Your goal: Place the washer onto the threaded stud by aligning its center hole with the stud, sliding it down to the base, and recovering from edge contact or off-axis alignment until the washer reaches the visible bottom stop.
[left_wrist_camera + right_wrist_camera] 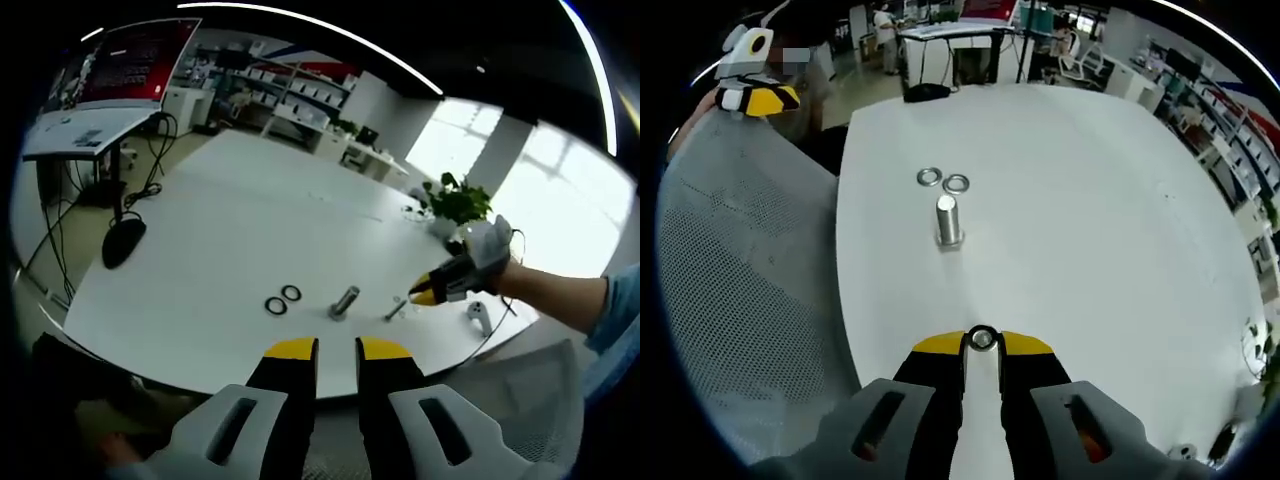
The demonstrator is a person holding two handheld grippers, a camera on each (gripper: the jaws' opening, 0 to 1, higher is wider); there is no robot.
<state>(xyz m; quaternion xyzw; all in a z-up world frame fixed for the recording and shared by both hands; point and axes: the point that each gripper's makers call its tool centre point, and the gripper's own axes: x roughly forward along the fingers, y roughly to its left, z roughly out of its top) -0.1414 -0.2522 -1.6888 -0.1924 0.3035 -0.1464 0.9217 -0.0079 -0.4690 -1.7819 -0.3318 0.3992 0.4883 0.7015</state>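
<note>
Washer (pixel 983 339) pinched low-centre in the right hand-held gripper (pixel 983 342), left hand-held gripper (pixel 337 348) slightly parted and empty; an off-axis approach could catch the stud (pixel 948 222).

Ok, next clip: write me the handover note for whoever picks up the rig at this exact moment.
Right tool: shut on a small metal part at its tips, round with a hole, apparently a washer; low over the white table, short of the stud.
Left tool: jaws slightly apart, empty, back at the table's near edge.
Threaded stud stands upright with nothing on it. Two spare washers lie flat just beyond it.
Done: one part picked up.
Left: carry it over the stud, line up the hole, slide it down to the base.
</note>
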